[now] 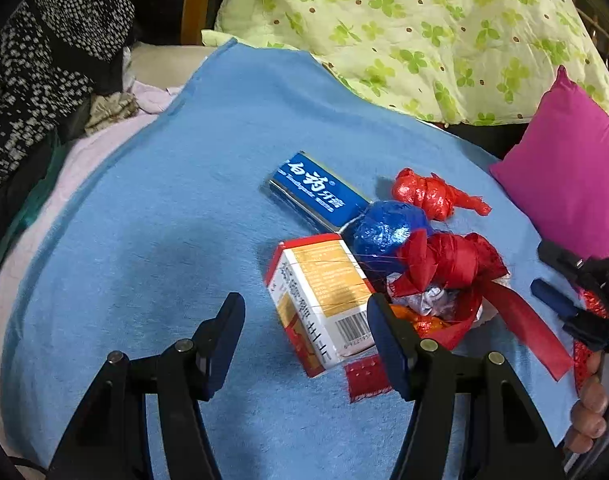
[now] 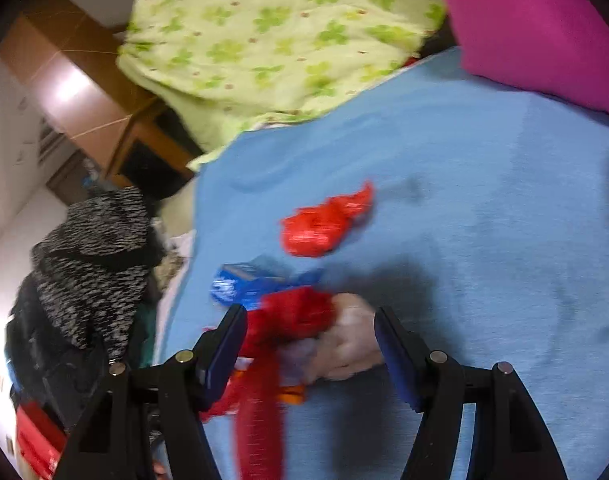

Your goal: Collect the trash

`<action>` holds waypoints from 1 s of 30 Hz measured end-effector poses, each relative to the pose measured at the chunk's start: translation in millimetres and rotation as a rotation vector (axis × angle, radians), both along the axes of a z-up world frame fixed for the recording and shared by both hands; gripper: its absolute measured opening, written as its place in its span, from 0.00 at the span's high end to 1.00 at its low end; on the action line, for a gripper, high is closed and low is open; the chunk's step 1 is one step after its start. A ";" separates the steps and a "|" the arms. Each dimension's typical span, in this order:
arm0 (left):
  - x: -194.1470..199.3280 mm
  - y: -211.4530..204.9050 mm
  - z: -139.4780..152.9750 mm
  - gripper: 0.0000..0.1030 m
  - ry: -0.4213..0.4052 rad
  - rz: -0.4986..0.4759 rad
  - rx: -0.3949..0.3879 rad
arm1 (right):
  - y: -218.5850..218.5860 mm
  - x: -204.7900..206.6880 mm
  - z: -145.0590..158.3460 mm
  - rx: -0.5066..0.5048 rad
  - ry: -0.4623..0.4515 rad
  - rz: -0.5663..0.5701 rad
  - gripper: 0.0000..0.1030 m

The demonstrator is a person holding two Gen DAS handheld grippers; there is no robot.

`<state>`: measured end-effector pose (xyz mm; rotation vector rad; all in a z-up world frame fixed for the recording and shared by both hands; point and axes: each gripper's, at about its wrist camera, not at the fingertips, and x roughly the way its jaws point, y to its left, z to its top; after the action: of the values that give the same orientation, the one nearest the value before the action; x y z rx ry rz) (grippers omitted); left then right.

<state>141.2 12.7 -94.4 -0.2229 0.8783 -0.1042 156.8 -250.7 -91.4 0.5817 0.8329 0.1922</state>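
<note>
My left fingers (image 1: 306, 344) are hanging open over the blue blanket (image 1: 176, 208) with nothing clamped: the white-and-orange box (image 1: 324, 300) lies between the tips, closer to the right-hand one, and the red ribbon bundle (image 1: 448, 276) sits just past that tip. Further out ahead are the blue toothpaste box (image 1: 316, 192), the blue foil ball (image 1: 388, 232) and a knotted red plastic bag (image 1: 432, 194), all bunched up. My right fingers (image 2: 310, 344) look open too, straddling the blurry red ribbon stuff, not squeezing it.
</note>
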 end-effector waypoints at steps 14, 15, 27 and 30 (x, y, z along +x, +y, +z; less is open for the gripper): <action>8.0 -14.9 -14.3 0.38 0.034 -0.045 -0.070 | 5.3 17.4 -36.9 -0.105 0.120 0.022 0.60; 8.4 -14.2 -14.8 0.38 0.033 -0.046 -0.074 | 8.7 19.8 -40.0 -0.106 0.130 0.030 0.63; 6.1 0.3 -17.9 0.38 0.068 -0.048 -0.141 | 10.0 -0.7 -21.2 -0.299 0.070 0.012 0.79; 2.5 2.0 -17.4 0.38 0.084 -0.057 -0.139 | -4.8 -6.5 -19.9 -0.288 0.080 -0.001 0.79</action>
<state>143.7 14.6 -111.8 -0.3339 0.9626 -0.2106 150.4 -255.5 -111.3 0.3214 0.9185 0.0461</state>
